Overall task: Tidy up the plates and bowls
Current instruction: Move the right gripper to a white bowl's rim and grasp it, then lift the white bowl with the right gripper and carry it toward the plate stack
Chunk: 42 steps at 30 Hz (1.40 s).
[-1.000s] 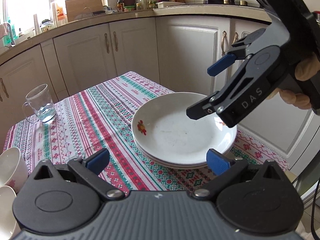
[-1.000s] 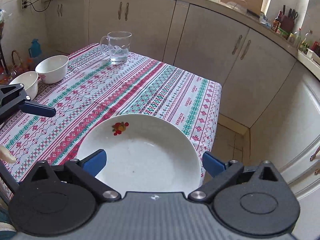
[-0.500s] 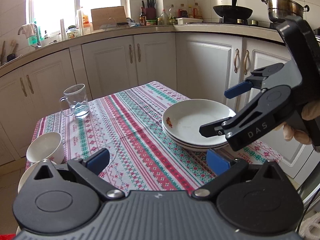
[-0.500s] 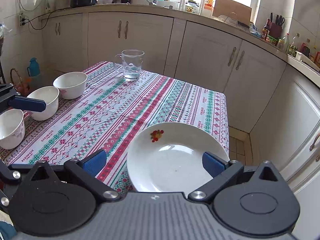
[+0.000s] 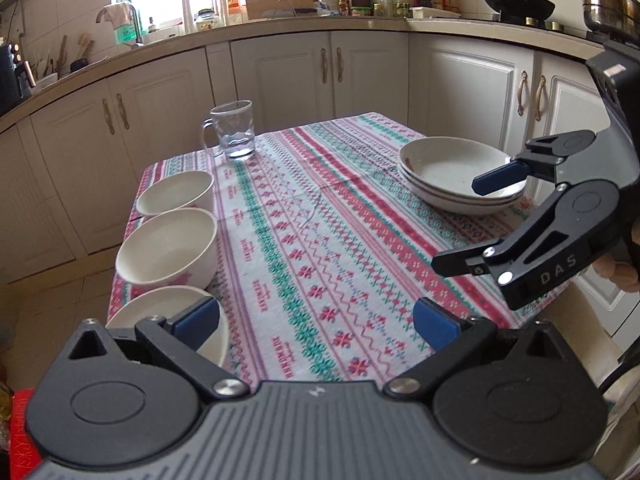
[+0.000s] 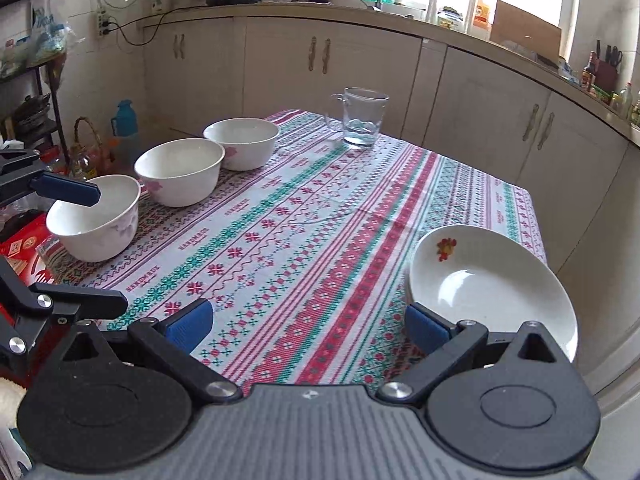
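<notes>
White plates (image 5: 460,176) sit stacked at the table's right edge, on the striped cloth (image 5: 320,240), and three white bowls (image 6: 180,170) line the opposite left edge, with a glass mug (image 6: 362,120) at the far end between the two groups. My right gripper (image 6: 306,324) hangs over the near edge just left of the plates, blue pads (image 6: 426,328) spread wide and touching nothing. My left gripper (image 5: 316,320) is equally wide apart and empty, its left pad in front of the nearest bowl (image 6: 94,222).
</notes>
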Tool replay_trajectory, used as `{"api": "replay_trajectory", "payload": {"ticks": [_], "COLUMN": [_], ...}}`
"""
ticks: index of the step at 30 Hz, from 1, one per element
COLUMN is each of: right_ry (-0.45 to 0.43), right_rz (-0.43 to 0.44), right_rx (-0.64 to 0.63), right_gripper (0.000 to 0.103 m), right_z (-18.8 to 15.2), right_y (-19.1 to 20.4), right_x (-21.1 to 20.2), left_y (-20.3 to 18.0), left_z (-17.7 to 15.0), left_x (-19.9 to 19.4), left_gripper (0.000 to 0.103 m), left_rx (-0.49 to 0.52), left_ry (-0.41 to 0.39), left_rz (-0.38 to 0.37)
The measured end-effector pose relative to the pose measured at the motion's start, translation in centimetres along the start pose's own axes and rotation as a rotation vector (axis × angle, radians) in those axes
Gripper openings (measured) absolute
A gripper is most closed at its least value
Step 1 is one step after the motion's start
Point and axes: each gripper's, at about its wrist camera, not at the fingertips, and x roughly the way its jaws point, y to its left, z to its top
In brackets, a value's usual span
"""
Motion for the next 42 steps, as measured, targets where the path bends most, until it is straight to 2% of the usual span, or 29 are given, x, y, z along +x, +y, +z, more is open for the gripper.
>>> {"api": "replay_trajectory", "payload": {"ticks": [11, 17, 21, 26, 31, 33, 36, 40, 42], "right_ry": [-0.023, -0.022, -0.020, -0.009, 0.015, 0.028, 0.053, 0.076, 0.085], "right_rz": [0.120, 0.179, 0.243, 0.280, 0.333, 0.354, 0.381, 0.400, 0.410], "right_rx": [-0.042, -0.070, -0.082, -0.123, -0.113, -0.103, -0.092, -0.096, -0.093], "right_gripper": [0.103, 0.103, 0.103, 0.101, 0.089, 0.084, 0.073, 0.060, 0.057], "right_z": [2.9, 5.1, 6.5, 7.8, 8.5, 8.7, 9.0, 9.0, 9.0], "right_y": [3.3, 5.4, 6.9, 9.0, 10.1, 10.3, 10.6, 11.1, 11.2], "right_x": [2.5, 4.3, 5.3, 6.5, 7.8, 8.3, 9.1, 9.8, 10.1], "left_y": [6.9, 9.8, 10.5, 10.8, 10.9, 11.0, 11.1, 11.3, 11.3], "left_z": [-3.8, -5.2, -5.4, -5.4, -5.5, -5.5, -5.5, -5.4, -5.4], "left_x": [-1.8, -0.8, -0.2, 0.7, 1.0, 1.1, 1.3, 1.4, 1.4], "left_gripper": [0.102, 0.102, 0.102, 0.101, 0.100, 0.093, 0.088, 0.087, 0.087], "left_rx": [0.076, 0.067, 0.086, 0.110, 0.121, 0.128, 0.126, 0.121, 0.124], "left_ry": [0.056, 0.074, 0.061, 0.056, 0.046, 0.041, 0.049, 0.050, 0.049], "left_rz": [0.100, 0.053, 0.013, -0.012, -0.049, -0.064, -0.082, -0.099, -0.101]}}
